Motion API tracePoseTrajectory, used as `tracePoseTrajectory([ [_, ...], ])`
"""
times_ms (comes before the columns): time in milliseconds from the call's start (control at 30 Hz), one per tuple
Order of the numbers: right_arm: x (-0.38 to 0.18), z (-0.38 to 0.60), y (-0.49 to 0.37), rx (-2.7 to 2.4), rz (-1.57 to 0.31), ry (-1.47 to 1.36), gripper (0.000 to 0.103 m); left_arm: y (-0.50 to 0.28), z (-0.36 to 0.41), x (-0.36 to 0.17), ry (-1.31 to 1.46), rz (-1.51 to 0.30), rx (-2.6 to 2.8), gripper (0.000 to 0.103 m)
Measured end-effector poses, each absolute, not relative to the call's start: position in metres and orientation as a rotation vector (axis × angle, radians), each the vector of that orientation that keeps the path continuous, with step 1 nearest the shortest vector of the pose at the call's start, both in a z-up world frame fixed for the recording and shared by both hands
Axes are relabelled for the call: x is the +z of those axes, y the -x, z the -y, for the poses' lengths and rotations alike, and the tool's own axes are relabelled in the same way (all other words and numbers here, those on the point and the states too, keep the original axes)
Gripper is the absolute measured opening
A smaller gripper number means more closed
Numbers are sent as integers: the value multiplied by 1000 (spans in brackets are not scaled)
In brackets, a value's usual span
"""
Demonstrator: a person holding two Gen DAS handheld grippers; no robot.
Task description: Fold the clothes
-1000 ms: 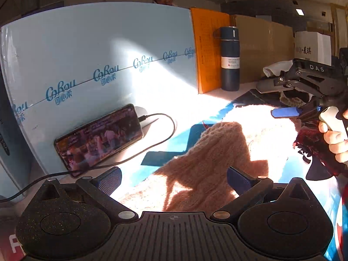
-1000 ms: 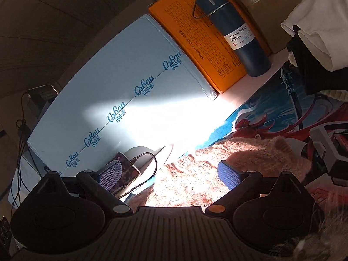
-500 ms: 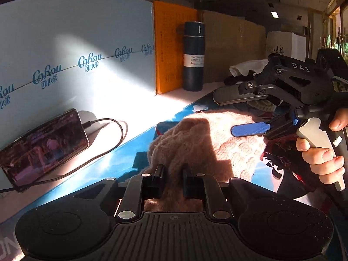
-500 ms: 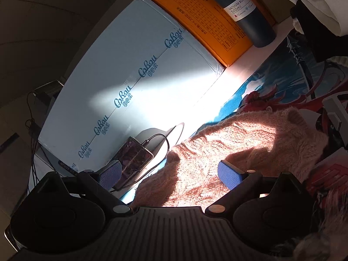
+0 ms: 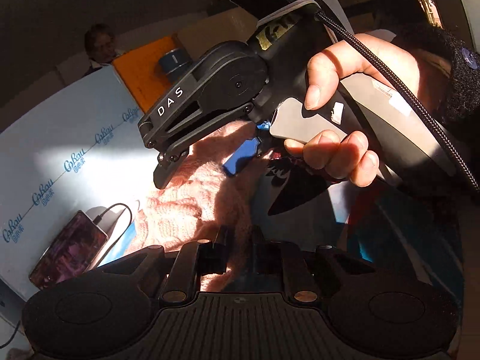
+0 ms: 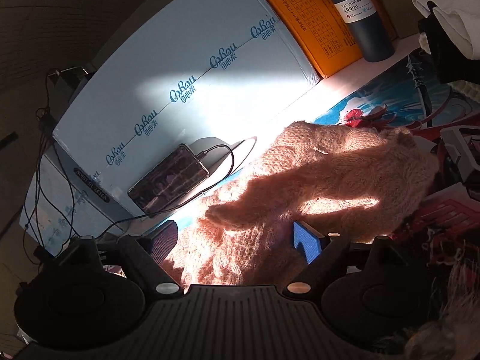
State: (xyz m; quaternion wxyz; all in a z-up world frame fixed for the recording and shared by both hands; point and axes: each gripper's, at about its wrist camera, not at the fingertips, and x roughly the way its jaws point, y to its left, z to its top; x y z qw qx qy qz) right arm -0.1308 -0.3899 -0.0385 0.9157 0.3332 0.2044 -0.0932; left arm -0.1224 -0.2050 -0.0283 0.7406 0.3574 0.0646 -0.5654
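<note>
A pink knit sweater (image 5: 186, 207) lies bunched on a printed mat (image 6: 399, 90), half in sun and half in shadow. My left gripper (image 5: 240, 249) has its fingers close together with a fold of the knit pinched between them; its jaws are opening slightly. My right gripper (image 6: 234, 240) straddles the sweater (image 6: 345, 162) near its lower edge, and its jaws are closing with the knit between the pads. The left wrist view shows the right gripper (image 5: 201, 168) close up, held by a hand (image 5: 339, 150) just above the sweater.
A phone (image 6: 171, 177) on a charging cable leans against a long light-blue box (image 6: 180, 75). An orange box (image 6: 315, 21) and a dark vacuum bottle (image 6: 366, 21) stand behind. White and black clothes (image 6: 450, 9) are piled at the right. A person (image 5: 99, 42) sits behind the boxes.
My left gripper shut on the sweater, then rolled and moved right, close under the right gripper. The right gripper's jaws have narrowed around the sweater.
</note>
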Motion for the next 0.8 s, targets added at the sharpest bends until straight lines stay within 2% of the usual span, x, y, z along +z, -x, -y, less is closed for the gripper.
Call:
tracePoseTrajectory([
  [33, -42, 386, 134, -211, -427, -656, 32, 120, 203, -26, -776, -155, -1252, 21],
  [67, -45, 385, 137, -220, -429, -649, 24, 116, 199, -22, -761, -170, -1271, 26],
  [100, -48, 387, 141, -212, -422, -668, 20, 111, 194, -18, -744, -185, -1292, 30],
  [133, -50, 390, 143, -207, -415, -687, 18, 107, 187, -12, -725, -201, -1312, 40],
  [167, -51, 392, 145, -203, -409, -706, 17, 100, 178, -4, -695, -212, -1327, 55],
  [200, -52, 394, 147, -205, -404, -716, 16, 93, 169, 3, -662, -221, -1341, 64],
  [233, -52, 395, 148, -206, -402, -719, 15, 84, 160, 11, -636, -225, -1329, 78],
  [267, -52, 396, 148, -206, -400, -720, 15, 72, 153, 15, -622, -230, -1296, 81],
  [367, -50, 393, 148, -209, -402, -701, 15, 25, 134, 22, -573, -273, -1171, 81],
  [500, -50, 392, 147, -210, -404, -700, 15, -37, 119, 9, -518, -462, -1062, 81],
  [600, -51, 392, 147, -210, -405, -702, 16, -48, 115, -9, -526, -554, -1054, 78],
  [633, -51, 392, 147, -210, -405, -703, 16, -47, 113, -14, -512, -559, -1079, 65],
  [667, -52, 392, 147, -209, -405, -705, 16, -46, 111, -16, -496, -554, -1112, 43],
  [700, -52, 392, 147, -209, -404, -708, 16, -41, 108, -16, -487, -541, -1135, 34],
  [733, -52, 392, 147, -208, -402, -713, 16, -35, 105, -15, -494, -513, -1135, 20],
  [767, -52, 393, 147, -206, -398, -720, 16, -27, 101, -14, -504, -481, -1131, 10],
  [800, -53, 394, 147, -204, -394, -729, 17, -20, 98, -12, -514, -449, -1126, 10],
])
